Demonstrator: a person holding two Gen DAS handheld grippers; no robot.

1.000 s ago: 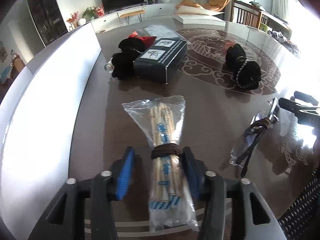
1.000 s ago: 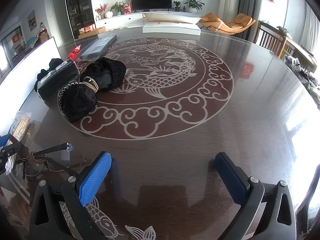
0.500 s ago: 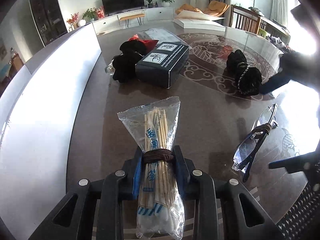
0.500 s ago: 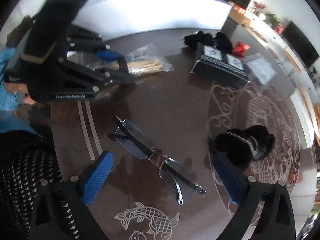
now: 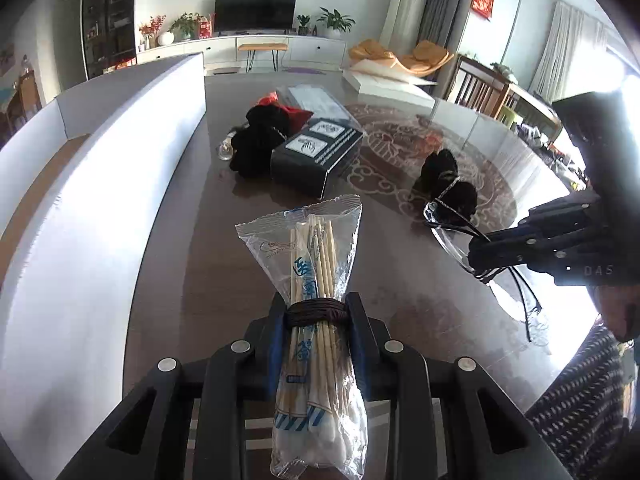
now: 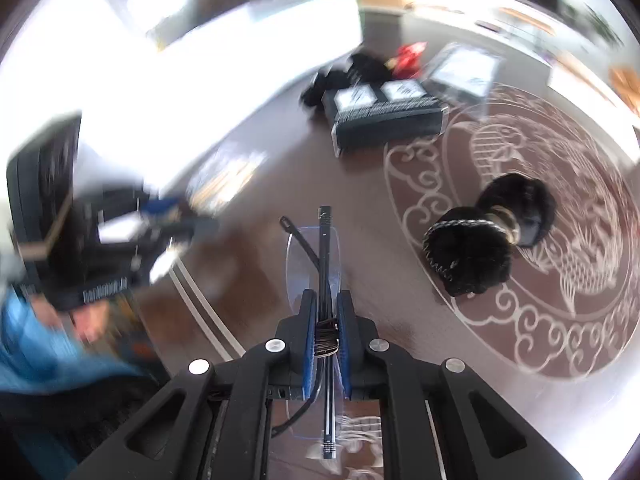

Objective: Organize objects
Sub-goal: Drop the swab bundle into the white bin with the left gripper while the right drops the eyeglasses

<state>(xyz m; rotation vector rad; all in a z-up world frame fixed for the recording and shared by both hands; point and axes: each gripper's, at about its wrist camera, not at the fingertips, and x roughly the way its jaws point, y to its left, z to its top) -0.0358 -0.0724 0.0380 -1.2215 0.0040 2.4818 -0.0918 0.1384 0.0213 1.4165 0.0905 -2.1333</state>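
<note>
In the left wrist view, your left gripper (image 5: pixel 318 334) is squeezing the bag of chopsticks (image 5: pixel 316 304) right at the dark band, low in the middle of the frame, above the brown table (image 5: pixel 192 240). The bag looks light, and its plastic is probably slippery, so the band is a good spot to hold. The sticks inside look stiff but thin. At the right edge, your right gripper (image 5: pixel 486 254) is holding the glasses (image 5: pixel 460 236) up in the air. Bright light is washing out the lower right, so the far lens is hard to see. In the right wrist view, your right gripper (image 6: pixel 325 330) is pinching the glasses (image 6: pixel 316 256) at the wrapped band in the lower middle. Glasses are light and easy to break, so a soft squeeze seems best. The left side of this frame is blurry, and your left gripper (image 6: pixel 176 224) there is only a smear. The black box (image 6: pixel 386 120) is sitting in the upper middle, and a black fuzzy thing (image 6: pixel 480 248) is lying at the right.
</note>
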